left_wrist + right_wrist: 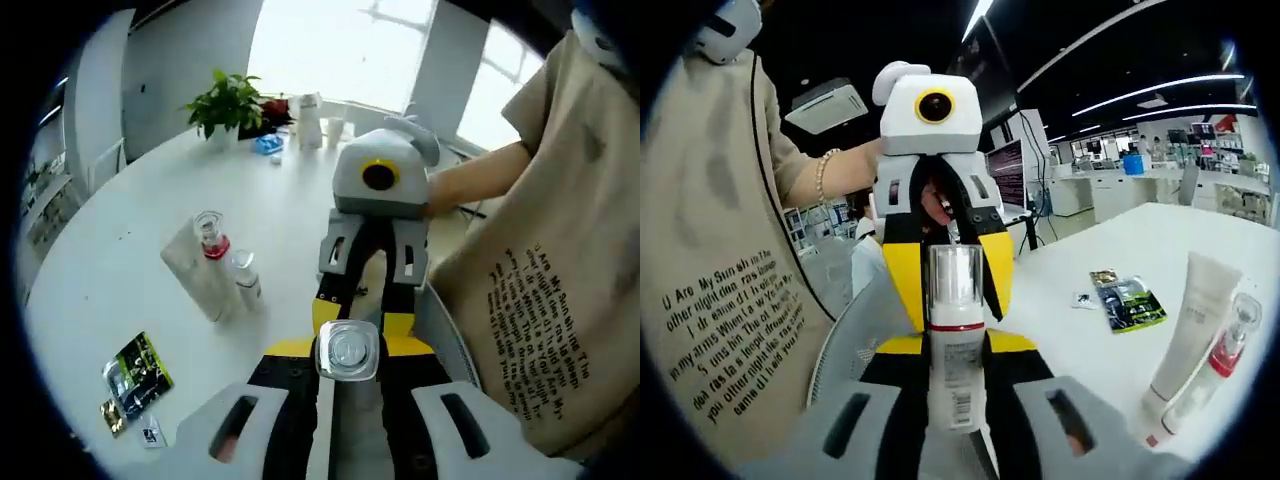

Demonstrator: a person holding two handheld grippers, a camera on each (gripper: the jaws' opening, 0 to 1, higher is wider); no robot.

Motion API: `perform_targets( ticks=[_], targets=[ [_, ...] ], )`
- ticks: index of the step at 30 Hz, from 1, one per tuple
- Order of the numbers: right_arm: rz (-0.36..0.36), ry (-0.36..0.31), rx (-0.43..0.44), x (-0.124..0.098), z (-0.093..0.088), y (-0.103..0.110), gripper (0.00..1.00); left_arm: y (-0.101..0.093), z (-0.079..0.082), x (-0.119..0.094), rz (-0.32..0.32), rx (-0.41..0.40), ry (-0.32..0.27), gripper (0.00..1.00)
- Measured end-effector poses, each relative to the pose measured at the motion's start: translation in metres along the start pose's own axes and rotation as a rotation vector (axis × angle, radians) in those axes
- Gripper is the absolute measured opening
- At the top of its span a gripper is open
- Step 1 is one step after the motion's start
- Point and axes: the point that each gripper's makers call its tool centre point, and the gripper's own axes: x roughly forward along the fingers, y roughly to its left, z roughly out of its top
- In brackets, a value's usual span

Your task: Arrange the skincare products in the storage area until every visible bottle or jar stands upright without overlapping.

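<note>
**Both grippers meet on one bottle above the table edge**

White and wide, the round table (150, 230) runs back toward bright windows (330, 40) in the left gripper view; a potted plant (226, 102) stands at its far side, with a white bottle (309, 120) and a small blue thing (268, 144) near it; the right gripper view looks the other way, into an office of desks and ceiling strip lights (1160, 95).

A bottle (955, 335) with a clear cap and a red band sits between the jaws of the right gripper (955, 400); they are closed against its sides, so it is pinched there; its cap end points at the left gripper (945, 230), whose yellow jaws close around that end. From the left gripper view the same bottle's end (348, 350) shows as a clear square between the left gripper (348, 385) jaws, with the right gripper (375, 260) beyond it.

On the table a white tube (197, 270) lies flat; a bottle with a red collar (212, 240) and a small white bottle (245, 278) lie just beside it, touching or nearly so; whether they overlap I cannot tell; green sachets (138, 368) lie apart, nearer the table edge.

A person in a beige printed shirt (540, 280) holds the grippers; a beaded bracelet (822, 175) circles one wrist.
</note>
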Motion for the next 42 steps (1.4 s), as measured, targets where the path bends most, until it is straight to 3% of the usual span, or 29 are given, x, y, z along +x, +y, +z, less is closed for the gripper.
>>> perform_targets(
  ticks=[5,17,27,36,42],
  targets=[
    [0.006,0.015,-0.018,0.000,-0.005,-0.003,0.20,0.002,-0.001,0.006,0.007,0.021,0.057,0.18],
    [-0.093,0.054,0.009,-0.005,-0.026,-0.029,0.23,0.021,-0.005,0.029,0.030,0.099,0.145,0.18],
    [-0.207,0.083,0.112,-0.018,-0.052,-0.048,0.41,0.048,-0.008,0.055,0.036,0.145,0.195,0.18],
    [-0.322,0.060,0.239,-0.041,-0.069,-0.063,0.56,0.075,-0.013,0.081,0.032,0.170,0.227,0.18],
    [-0.395,0.062,0.288,-0.060,-0.083,-0.074,0.64,0.095,-0.011,0.093,0.051,0.172,0.220,0.18]
  ],
)
